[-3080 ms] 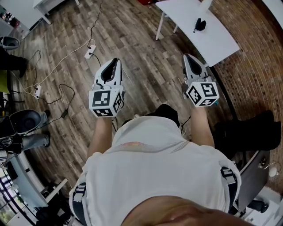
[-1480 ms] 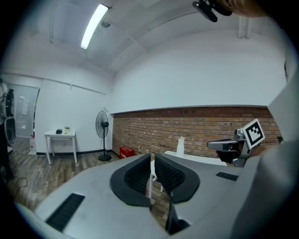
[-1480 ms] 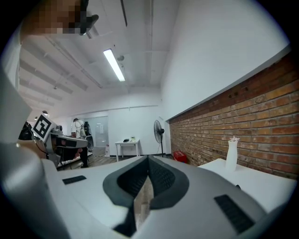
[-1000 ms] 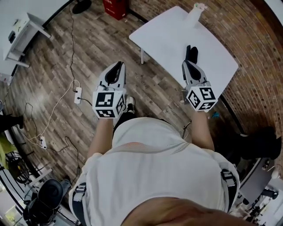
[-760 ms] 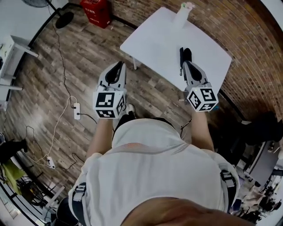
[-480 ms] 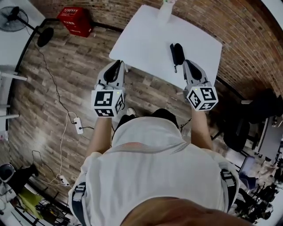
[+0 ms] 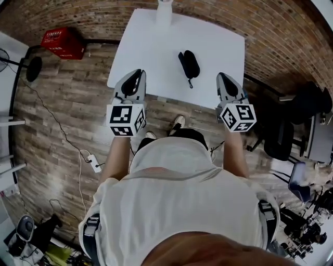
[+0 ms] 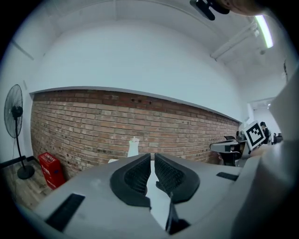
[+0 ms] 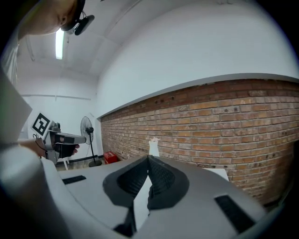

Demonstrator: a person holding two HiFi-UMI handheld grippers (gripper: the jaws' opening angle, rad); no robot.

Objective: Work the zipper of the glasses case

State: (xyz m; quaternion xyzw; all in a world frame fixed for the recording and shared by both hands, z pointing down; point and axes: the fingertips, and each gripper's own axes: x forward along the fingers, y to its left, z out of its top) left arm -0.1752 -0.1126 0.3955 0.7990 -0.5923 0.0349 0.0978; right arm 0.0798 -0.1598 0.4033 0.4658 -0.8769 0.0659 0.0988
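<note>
While both pairs of tongs are hanging empty at the near edge, nothing is touching the case yet.

Behind everything a brick wall (image 8: pixel 93 121) is running; a plank floor (image 7: pixel 52 119) is showing below. A white counter (image 7: pixel 218 47) is standing close to that wall and carrying two things only. One is a pale upright bottle-like thing (image 7: pixel 164 9) at the far edge, too small to identify. The other is the case.

Over the near left corner the left tongs (image 7: pixel 137 74) are hovering, jaws closed down to a sliver, nothing between them. Over the near right edge the right tongs (image 7: pixel 220 77) are hovering, jaws meeting at the tips, likewise empty.

Around the middle of the counter the glasses case (image 7: pixel 188 61) is lying flat. It is dark, long and slightly angled, beyond both tongs and apart from them. A thin tail (image 7: pixel 190 82) is trailing from its near end toward the person. It may be a wrist loop or the zipper pull; cannot tell which.

Handling, as judged:
- The case is looking light, a semi-stiff shell, probably fabric-covered.
- It is likely going to skate on the smooth counter if tugged unbraced.
- One pair should be pinning the body across its narrow width.
- The other should be taking the pull tab squarely, since it is small and flat and could slip out.
- The zipper track itself is not resolving from above.
</note>
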